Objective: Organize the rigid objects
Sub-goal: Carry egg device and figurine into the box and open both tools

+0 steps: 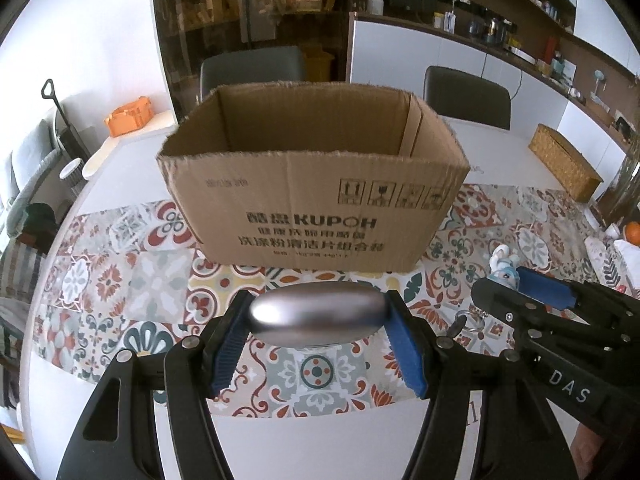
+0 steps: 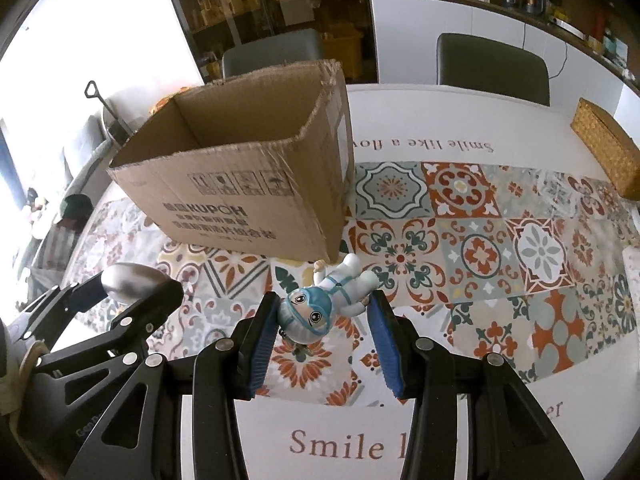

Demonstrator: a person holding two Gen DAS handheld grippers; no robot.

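Item one: my left gripper (image 1: 318, 316), clamped on a smooth silver oval object (image 1: 318, 318) that spans the gap between both blue pads (image 1: 228, 344), held above the patterned runner (image 1: 132, 288) just short of the cardboard box (image 1: 312, 204). Item two: my right gripper (image 2: 322, 312), holding a small white-and-blue figurine (image 2: 320, 304) with a round blue-hooded head and large eyes; its head presses the left-hand pad and its legs reach the right-hand pad, body pointing away toward the box's near corner. Item three: the cardboard box (image 2: 240, 184), open-topped with torn rims, printed "KUPOH", standing on the runner. The left wrist view looks into it squarely and shows bare inner walls, though I cannot see the floor of it; the right wrist view sees it obliquely, with its right side panel and a pale label. Only the right wrist view gives the figurine's face and the "Smile" lettering (image 2: 336, 446) on the white tabletop (image 2: 400, 108); there the silver object (image 2: 128, 282) shows only partly behind the left gripper's black frame. Only the left wrist view shows a metal key ring (image 1: 470, 320) lying on the runner and an orange crate (image 1: 130, 116) far left. Both show the woven basket (image 1: 564, 162) at the tabletop's right edge and two grey chairs (image 1: 252, 70) behind.
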